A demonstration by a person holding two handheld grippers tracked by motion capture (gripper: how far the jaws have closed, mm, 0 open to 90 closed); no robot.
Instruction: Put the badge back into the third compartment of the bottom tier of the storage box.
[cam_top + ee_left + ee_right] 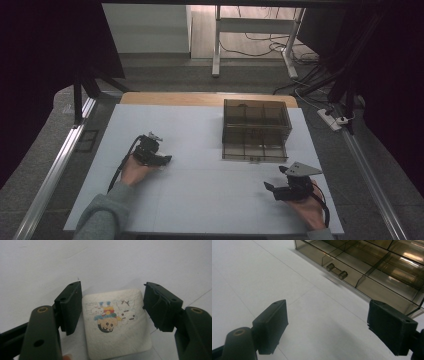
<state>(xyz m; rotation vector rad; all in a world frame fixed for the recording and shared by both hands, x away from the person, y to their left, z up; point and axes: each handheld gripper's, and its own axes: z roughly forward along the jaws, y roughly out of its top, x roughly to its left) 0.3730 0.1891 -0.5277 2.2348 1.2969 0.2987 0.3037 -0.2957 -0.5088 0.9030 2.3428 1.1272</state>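
A small white square pad [117,340] with a colourful cartoon print lies flat on the white table sheet [200,195]. In the left gripper view my left gripper [113,293] is open with a jaw on either side of the pad; the left jaw is almost at its edge and the right jaw stands a little off. The high view has the left gripper [162,159] at the left of the table, held low. My right gripper [276,179] is at the front right, open with nothing between its fingers [272,325].
A smoky clear compartment box [225,142] lies open at the centre right, lid folded back, its compartments bare. Its front wall with a small latch [337,271] is just ahead of the right gripper. Metal rails [60,160] run along both table sides.
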